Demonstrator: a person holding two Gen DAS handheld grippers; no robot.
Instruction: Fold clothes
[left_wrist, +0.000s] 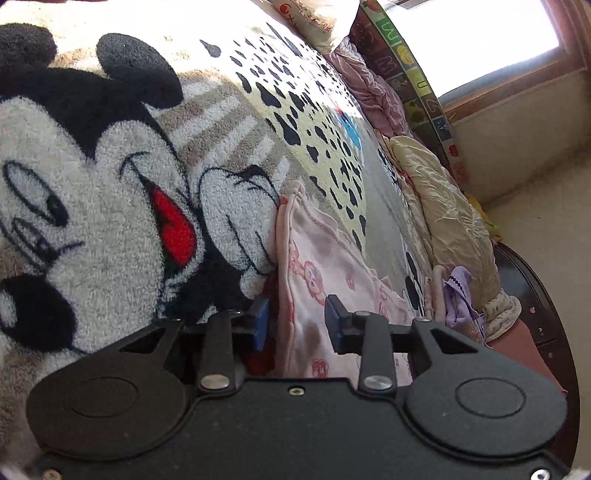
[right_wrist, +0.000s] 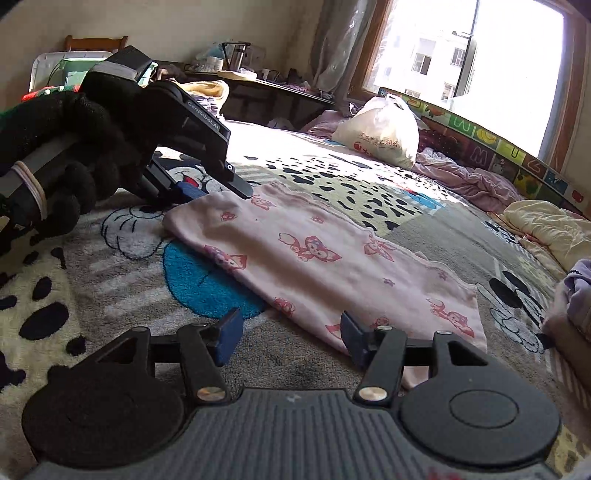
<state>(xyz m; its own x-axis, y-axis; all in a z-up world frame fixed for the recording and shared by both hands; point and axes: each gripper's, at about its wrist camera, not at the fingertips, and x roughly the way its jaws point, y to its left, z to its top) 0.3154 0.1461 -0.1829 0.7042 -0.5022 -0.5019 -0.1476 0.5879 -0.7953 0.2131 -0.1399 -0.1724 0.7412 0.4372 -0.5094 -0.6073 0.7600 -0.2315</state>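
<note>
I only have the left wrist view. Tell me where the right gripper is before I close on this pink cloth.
Observer: The right gripper is at the opposite end of the pink garment, jaws open, gripping nothing.
Operator: Report how the garment lies.
Observer: Flat on the cartoon blanket, one long strip running from the left gripper to the right one.
Operator: Confirm what is carrying the left gripper.
Observer: A black-gloved hand holds it low over the garment's far corner.
</note>
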